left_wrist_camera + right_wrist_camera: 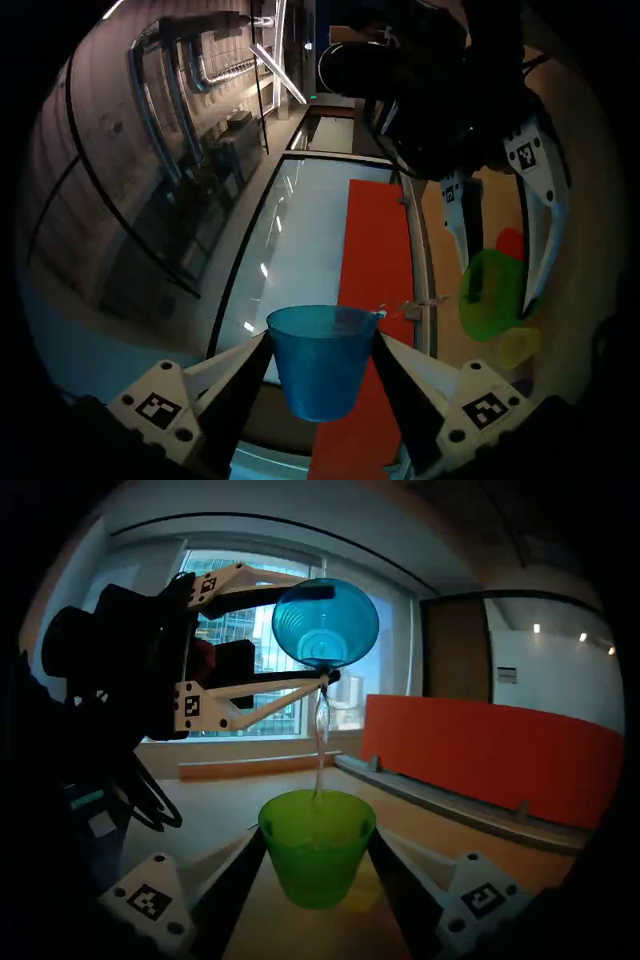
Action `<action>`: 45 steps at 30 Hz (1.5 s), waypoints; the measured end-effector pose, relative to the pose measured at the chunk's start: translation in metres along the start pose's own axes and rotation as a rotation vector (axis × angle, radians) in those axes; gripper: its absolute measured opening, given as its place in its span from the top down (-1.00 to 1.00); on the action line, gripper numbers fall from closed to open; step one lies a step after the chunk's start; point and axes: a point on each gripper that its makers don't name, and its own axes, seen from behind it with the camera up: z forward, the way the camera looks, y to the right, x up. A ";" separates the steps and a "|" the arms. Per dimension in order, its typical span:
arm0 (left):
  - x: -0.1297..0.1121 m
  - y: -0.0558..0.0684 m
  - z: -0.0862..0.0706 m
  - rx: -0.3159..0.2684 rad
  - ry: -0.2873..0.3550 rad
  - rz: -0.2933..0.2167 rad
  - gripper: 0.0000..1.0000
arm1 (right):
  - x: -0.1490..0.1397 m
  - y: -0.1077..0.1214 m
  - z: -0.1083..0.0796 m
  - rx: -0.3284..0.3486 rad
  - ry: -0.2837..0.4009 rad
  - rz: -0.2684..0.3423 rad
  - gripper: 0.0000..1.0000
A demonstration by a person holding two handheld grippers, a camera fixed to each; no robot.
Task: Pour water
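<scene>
Pouring at that moment, were you? my colleague asked.

I was, I said. The left gripper (pixel 320 346) had both fingers clamped on the translucent blue plastic cup (pixel 320 384), one finger on each side of its wall just under the rim. In the right gripper view that cup was tipped well over, with its mouth facing the camera. A thin stream of water (pixel 322 728) ran off its lower lip.

And the catch?

The right gripper (pixel 317 836) had its fingers pressed on either side of a translucent green plastic cup (pixel 317 872). That cup was upright, directly below the left fingers, and the stream landed inside its rim. Beyond my right fingers lay the pale wooden tabletop (pixel 216 816), with a long orange panel (pixel 496 752) off to their right.

How did you reckon the cups would handle?

Light and thin-walled, I judged, so soft under a squeeze. Too much clamp would have bowed the wall and spilled the water. The plastic looked smooth too, and likely slippery if wet. The taper helped, since a hold on the upper wall let the wider rim sit above the fingers. I expected the green one to grow heavier as it filled, so its grip mattered most.
</scene>
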 end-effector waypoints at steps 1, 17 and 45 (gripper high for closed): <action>0.000 0.000 0.000 0.001 0.000 0.004 -0.72 | 0.000 0.000 0.000 0.000 0.001 0.000 -0.78; 0.009 -0.004 -0.002 0.012 0.004 0.084 -0.72 | 0.003 0.002 -0.002 -0.002 0.009 -0.003 -0.78; 0.018 0.000 0.005 0.017 0.015 0.168 -0.71 | 0.001 0.005 -0.004 -0.005 0.018 0.005 -0.78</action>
